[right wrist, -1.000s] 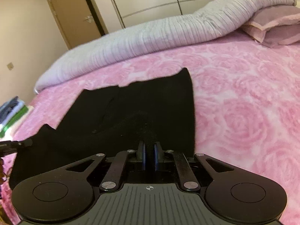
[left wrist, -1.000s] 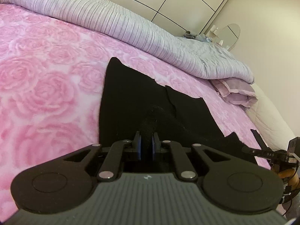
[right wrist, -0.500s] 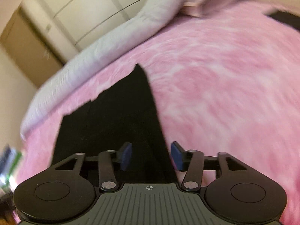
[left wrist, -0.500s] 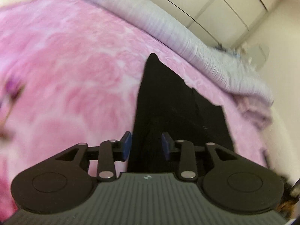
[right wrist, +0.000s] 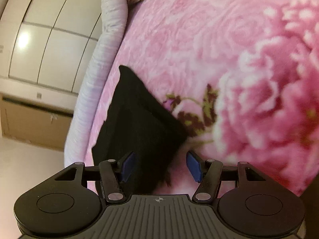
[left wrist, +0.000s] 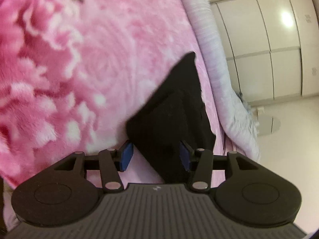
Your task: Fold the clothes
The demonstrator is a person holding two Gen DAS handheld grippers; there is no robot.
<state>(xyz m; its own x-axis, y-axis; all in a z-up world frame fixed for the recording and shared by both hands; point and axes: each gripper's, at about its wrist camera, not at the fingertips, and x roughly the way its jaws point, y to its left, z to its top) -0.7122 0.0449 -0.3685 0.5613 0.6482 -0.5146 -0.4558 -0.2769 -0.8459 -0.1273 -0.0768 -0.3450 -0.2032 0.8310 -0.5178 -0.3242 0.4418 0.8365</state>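
Black garment (left wrist: 175,115) lies flat on pink rose blanket (left wrist: 79,69), near striped duvet (left wrist: 217,63). Left gripper (left wrist: 155,155) spread wide, grasping nothing — right gripper (right wrist: 160,165) likewise. Judgement: layers look doubled; before any regrasp, pinch both layers at corners, keep edges aligned.

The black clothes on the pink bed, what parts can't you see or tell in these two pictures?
- Left wrist view: the near end of the black garment runs under the open left gripper body, so it is hidden.
- Right wrist view: the black garment near end is hidden by the open right gripper.
- Both views: what kind of garment it is; the dark cloth shows no detail.
- The pink floral blanket is blurred close up.
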